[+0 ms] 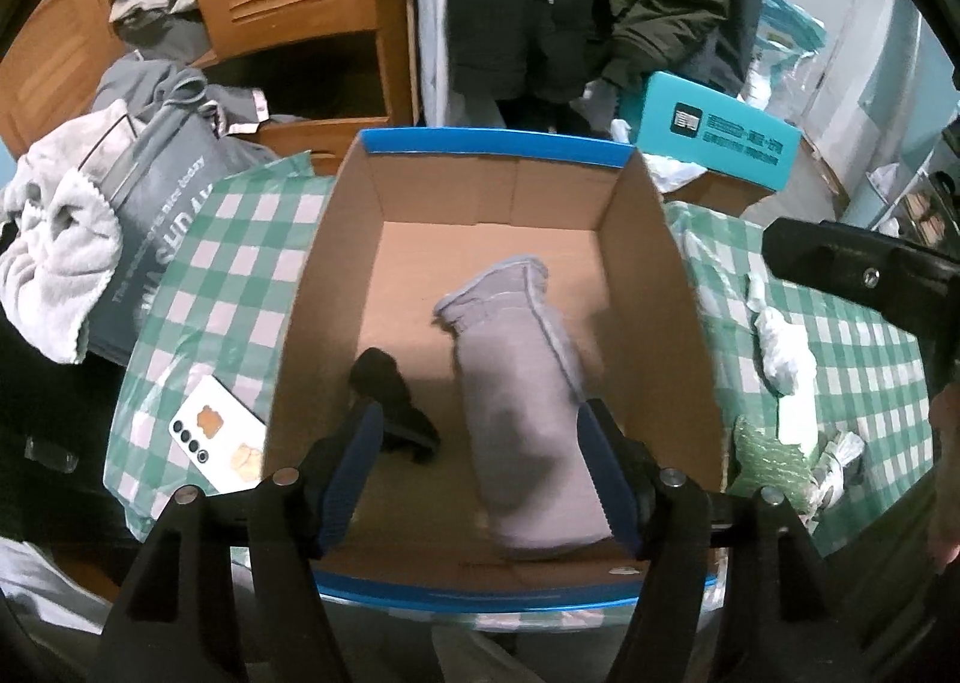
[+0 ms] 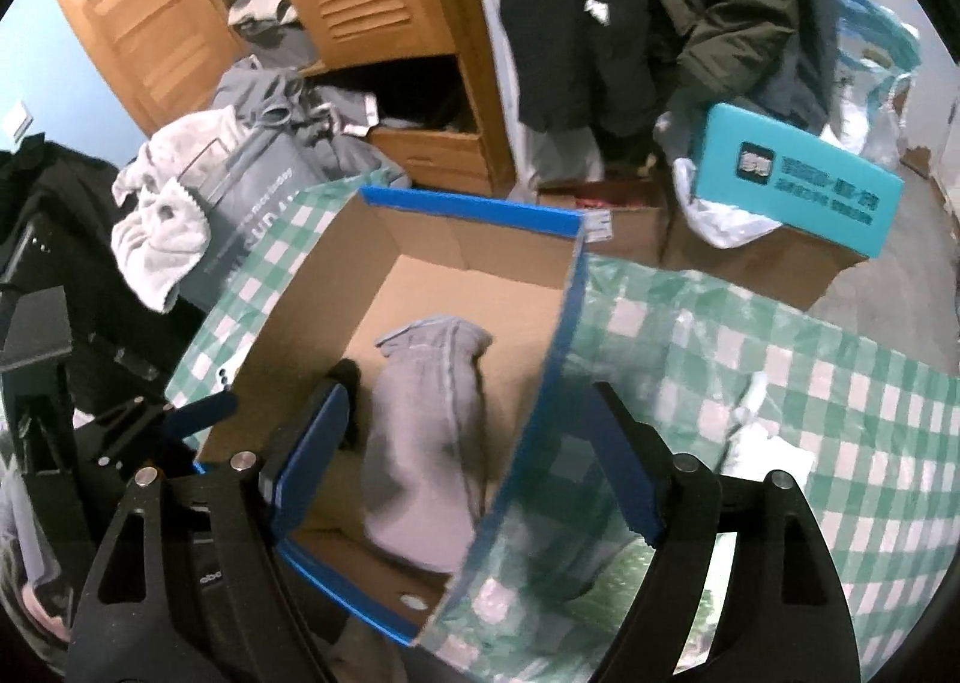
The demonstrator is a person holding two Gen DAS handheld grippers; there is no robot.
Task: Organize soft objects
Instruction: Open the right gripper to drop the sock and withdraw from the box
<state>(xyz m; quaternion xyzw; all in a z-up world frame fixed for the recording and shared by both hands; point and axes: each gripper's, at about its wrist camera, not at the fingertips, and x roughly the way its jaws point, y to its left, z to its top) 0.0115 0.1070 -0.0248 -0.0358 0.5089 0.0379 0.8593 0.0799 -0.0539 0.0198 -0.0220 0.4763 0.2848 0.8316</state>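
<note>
One cardboard box point(image 1: 336, 287) with a blue rim sits on the green-and-white checked cloth point(image 1: 240, 263) that covers the desk, and two soft things lie on its floor: one grey folded garment point(image 1: 522, 383), stretched lengthwise through the middle of the box, and one small black piece point(image 1: 396, 407) just to the left of it, whether touching cannot be told. The left gripper point(image 1: 480, 479) hangs over the near edge of the box with its two blue-padded fingers spread wide and nothing between them; the near end of the grey garment lies below, close to the right-hand finger. The right gripper point(image 2: 474, 461) is also spread wide and holds nothing, its two fingers straddling the right wall of the box. Outside the box, on the cloth, lie one white phone point(image 1: 219, 437) to the left, and to the right one green patterned bundle point(image 1: 762, 461) and some white crumpled pieces point(image 1: 780, 347). One pale towel point(image 1: 54, 263) is heaped at far left, and one teal box point(image 1: 714, 128) sits behind.
</note>
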